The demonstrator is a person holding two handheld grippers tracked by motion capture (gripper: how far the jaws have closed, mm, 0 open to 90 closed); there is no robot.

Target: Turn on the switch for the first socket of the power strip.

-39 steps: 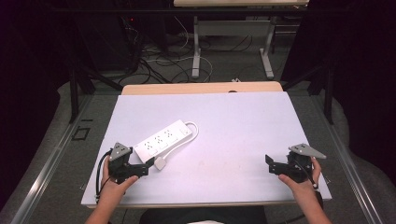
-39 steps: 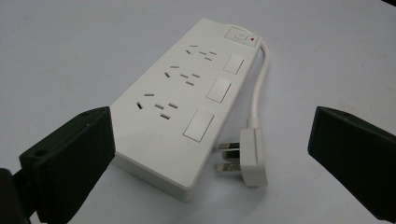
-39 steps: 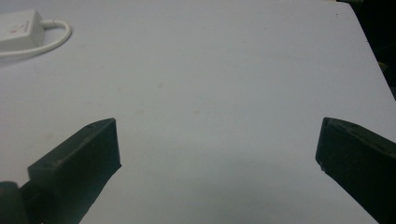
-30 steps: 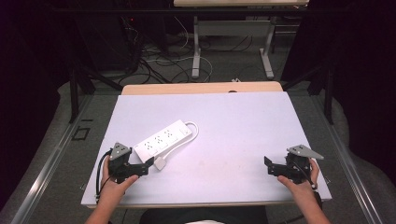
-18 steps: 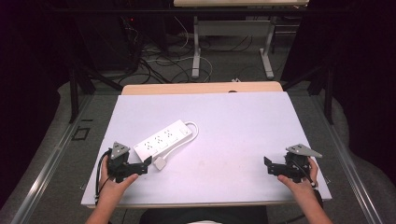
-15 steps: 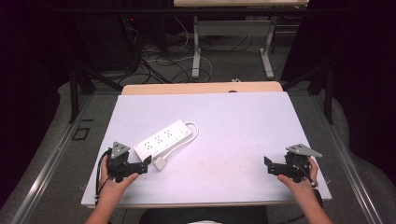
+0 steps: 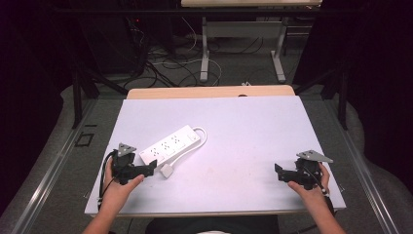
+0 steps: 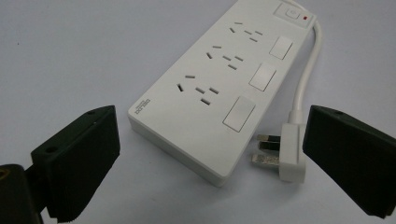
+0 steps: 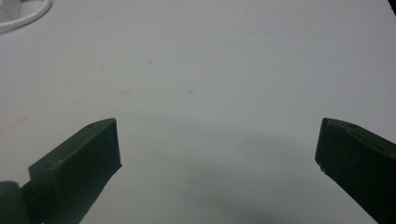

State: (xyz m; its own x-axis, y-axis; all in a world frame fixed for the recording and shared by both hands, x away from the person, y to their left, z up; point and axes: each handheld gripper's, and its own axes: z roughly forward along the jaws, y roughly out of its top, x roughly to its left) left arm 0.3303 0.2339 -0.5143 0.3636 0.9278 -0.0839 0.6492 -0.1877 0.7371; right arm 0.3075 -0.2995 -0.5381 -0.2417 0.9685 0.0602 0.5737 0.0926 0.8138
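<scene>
Little changing since the earlier frames. Left gripper [image 7: 146, 168] staying spread just short of the power strip [image 7: 171, 145] and its plug [image 7: 166, 171] on the table [image 7: 253, 126]; right gripper [image 7: 281, 171] idling, released, over bare surface. Grasp seemingly pending.

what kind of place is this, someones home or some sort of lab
Most likely a lab or workshop set up for recording, not a home. A bare white table holds a single power strip, cables lie tangled on the floor beyond it, and a second workbench stands against dark surroundings.
</scene>
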